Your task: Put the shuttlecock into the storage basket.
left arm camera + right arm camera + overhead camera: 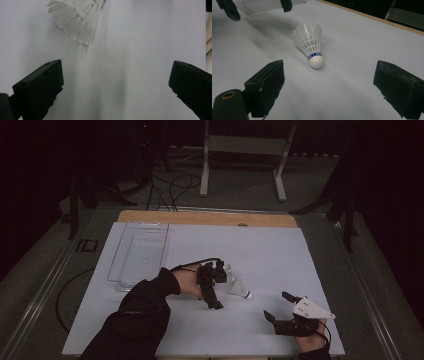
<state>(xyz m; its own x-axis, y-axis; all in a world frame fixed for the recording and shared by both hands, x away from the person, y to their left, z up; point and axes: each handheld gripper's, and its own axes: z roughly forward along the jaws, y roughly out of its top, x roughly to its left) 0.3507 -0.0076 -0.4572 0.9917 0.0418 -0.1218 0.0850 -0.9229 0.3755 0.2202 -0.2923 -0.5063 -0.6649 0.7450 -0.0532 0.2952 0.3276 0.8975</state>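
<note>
A white feathered shuttlecock (239, 288) with a blue band and a white cork tip lies on its side on the white table top (260, 255). My left gripper (216, 288) hovers just left of it, open and holding nothing. In the left gripper view the feather skirt (77, 20) lies ahead of the wide-apart jaws of that gripper (116, 82). My right gripper (276, 305) is open near the front right of the table. Its own view has the shuttlecock (310, 45) ahead of the right gripper (332, 85), cork tip toward the camera.
A clear plastic tray (137, 251) sits at the back left of the table. A wooden strip (205, 218) runs along the far edge. Beyond it are cables and a white stand (245, 150) on the floor. The left gripper's jaws (229, 8) hang beyond the shuttlecock in the right gripper view.
</note>
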